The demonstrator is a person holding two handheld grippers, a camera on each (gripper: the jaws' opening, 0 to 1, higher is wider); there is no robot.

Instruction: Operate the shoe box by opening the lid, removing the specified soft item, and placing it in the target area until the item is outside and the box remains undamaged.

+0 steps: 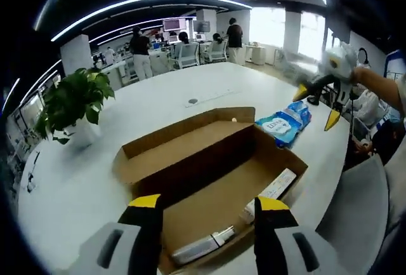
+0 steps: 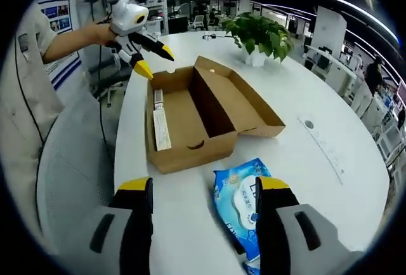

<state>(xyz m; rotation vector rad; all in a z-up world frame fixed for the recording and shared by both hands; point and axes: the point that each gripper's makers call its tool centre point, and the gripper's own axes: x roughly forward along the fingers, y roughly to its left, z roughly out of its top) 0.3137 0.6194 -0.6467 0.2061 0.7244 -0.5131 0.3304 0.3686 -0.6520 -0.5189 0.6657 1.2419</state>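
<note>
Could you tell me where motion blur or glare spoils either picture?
In the left gripper view the right gripper is smeared by motion and the windows glare white; in the right gripper view the left gripper and shoe box look sharp, with straight edges bowed.

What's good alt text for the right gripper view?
An open cardboard shoe box sits on a white table, a blue soft pack lying outside it between the open right tongs. The left tongs hover open above the box.

Brown shoe box (image 2: 190,122) open, lid flat; blue soft pack (image 2: 244,208) on table beside it.
</note>
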